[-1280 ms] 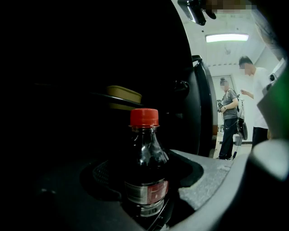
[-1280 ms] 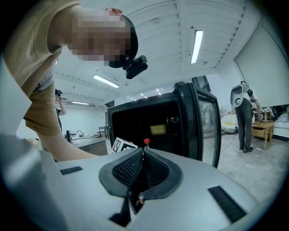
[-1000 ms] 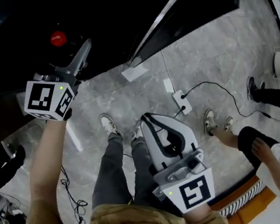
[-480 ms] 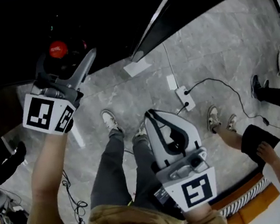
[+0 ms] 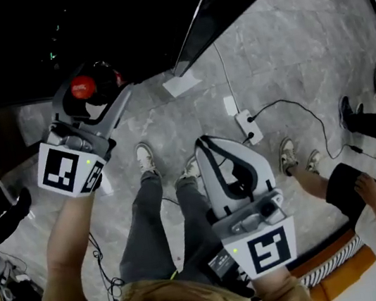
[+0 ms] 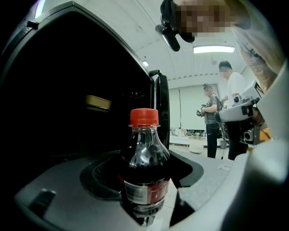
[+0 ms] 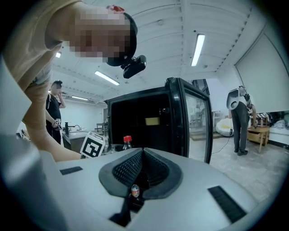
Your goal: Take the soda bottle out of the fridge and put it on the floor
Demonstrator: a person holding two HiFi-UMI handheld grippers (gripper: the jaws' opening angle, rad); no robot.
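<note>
The soda bottle (image 5: 83,88), dark cola under a red cap, stands upright between the jaws of my left gripper (image 5: 91,85), just in front of the open black fridge (image 5: 117,22) and above the floor. In the left gripper view the bottle (image 6: 144,162) fills the middle, and the left gripper (image 6: 145,185) is shut on its lower body. My right gripper (image 5: 208,144) hangs low over the grey floor with its pads pressed together and nothing between them. From the right gripper view, the bottle (image 7: 128,141) shows small at the left of the fridge opening (image 7: 149,119), beyond the right gripper (image 7: 143,155).
The fridge's glass door (image 7: 197,122) stands swung open at the right. On the marble floor lie a white power strip (image 5: 250,128) with a black cable and a white sheet (image 5: 181,83). A seated person (image 5: 369,209) is at the right, another person's shoes (image 5: 365,123) beyond.
My left gripper has drawn back out of the fridge with the bottle in it, coming nearer and lower in the head view. The right gripper has barely shifted.
</note>
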